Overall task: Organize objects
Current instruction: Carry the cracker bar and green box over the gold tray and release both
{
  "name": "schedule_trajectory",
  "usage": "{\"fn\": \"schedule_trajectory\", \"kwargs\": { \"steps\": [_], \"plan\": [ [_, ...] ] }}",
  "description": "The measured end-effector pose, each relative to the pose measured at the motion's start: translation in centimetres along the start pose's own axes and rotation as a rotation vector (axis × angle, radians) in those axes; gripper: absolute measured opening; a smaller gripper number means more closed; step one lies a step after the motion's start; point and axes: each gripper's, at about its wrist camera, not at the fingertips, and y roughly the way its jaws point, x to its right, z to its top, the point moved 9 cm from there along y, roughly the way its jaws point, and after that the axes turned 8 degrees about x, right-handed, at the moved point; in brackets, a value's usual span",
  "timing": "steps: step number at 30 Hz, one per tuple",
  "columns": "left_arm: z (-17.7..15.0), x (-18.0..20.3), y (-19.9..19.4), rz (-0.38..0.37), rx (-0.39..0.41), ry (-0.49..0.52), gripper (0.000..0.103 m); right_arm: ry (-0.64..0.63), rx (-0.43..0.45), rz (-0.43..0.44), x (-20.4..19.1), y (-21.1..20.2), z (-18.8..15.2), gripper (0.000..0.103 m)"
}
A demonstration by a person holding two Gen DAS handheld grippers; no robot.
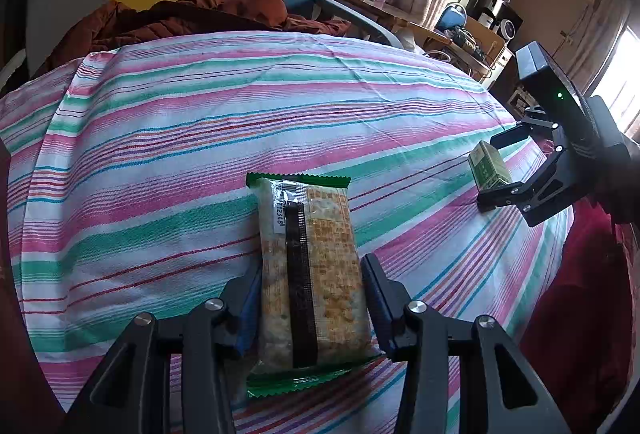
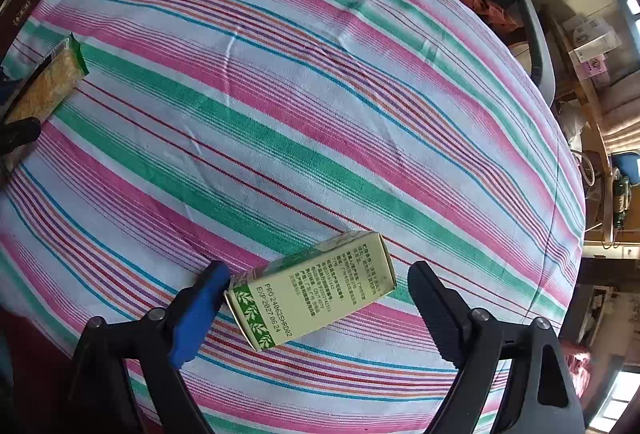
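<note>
1. Your left gripper (image 1: 310, 310) has its jaws closed against both long sides of the cracker pack (image 1: 310, 270). The pack sits lengthwise between the fingers; whether it is lifted or resting on the cloth (image 1: 180, 122), you cannot tell from the left wrist view.
2. Your right gripper (image 2: 316, 298) is spread wide around the green box (image 2: 312, 294). The blue pad (image 2: 196, 318) touches or nearly touches the box's near corner, the other finger is apart from it, so nothing is gripped there yet.
3. The box lies on its side on the striped cloth, skewed across the jaw line.
4. Progress, as a judgement: early. 1 item is in hand, 1 is only bracketed, and the 2 lie well apart on the cloth.
5. No tray, bin or marked spot shows in either view, so where they belong is unclear. Left to do: close on the box, then set both down together.
</note>
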Motion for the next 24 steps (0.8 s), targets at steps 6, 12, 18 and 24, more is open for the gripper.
{"fn": "schedule_trajectory", "kwargs": {
  "steps": [6, 12, 18, 24],
  "plan": [
    [-0.1, 0.1, 0.0, 0.01, 0.011, 0.016, 0.047, 0.058, 0.018, 0.008, 0.7, -0.4, -0.3, 0.08],
    [0.0, -0.1, -0.1, 0.002, 0.009, -0.003, 0.047, 0.086, 0.014, -0.019, 1.5, -0.6, 0.0, 0.08],
    [-0.1, 0.3, 0.0, 0.022, 0.011, 0.04, 0.047, 0.114, 0.01, -0.093, 2.4, -1.3, 0.6, 0.079],
    [-0.1, -0.1, -0.6, 0.023, 0.0, 0.023, 0.044, 0.197, 0.062, -0.104, 2.6, -3.5, 2.4, 0.079]
  ]
}}
